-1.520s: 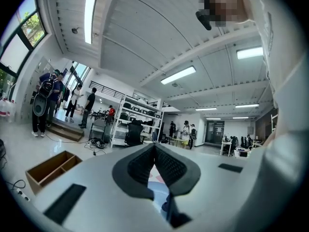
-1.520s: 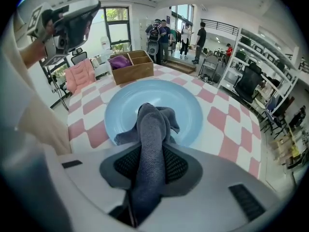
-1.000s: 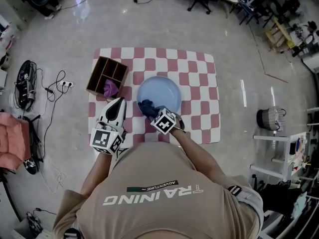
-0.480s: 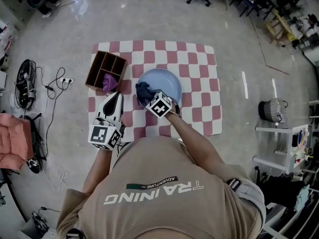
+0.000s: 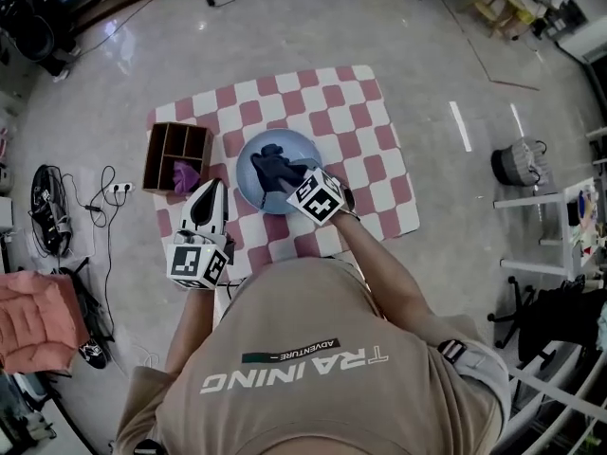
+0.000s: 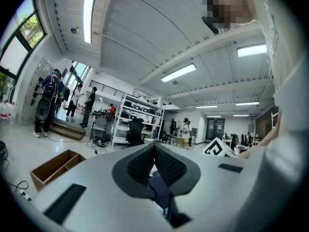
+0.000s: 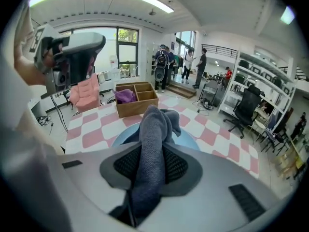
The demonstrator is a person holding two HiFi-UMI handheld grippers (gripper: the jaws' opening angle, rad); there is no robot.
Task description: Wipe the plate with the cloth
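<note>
- Wooden compartment box (image 5: 176,156): stands at the left edge of the chequered mat (image 5: 379,140) on the floor. A purple cloth (image 5: 184,173) lies in its near compartment.
- Left gripper (image 5: 213,184): held over the mat's near-left part, just beside the plate's left rim and pointing level. Its jaws are pressed together at the tips, and nothing can be made out held in them.
- Blue plate (image 5: 248,180): rests on the mat a little left of centre, right of the box.
- Dark grey-blue cloth (image 5: 275,164): bunched over the plate, its free end sticking out past the jaws. Whether it touches the plate cannot be told.
- Right gripper (image 5: 290,180): tilted down over the plate's near-right rim, its jaws pinching the cloth (image 7: 154,129) between the pads.
</note>
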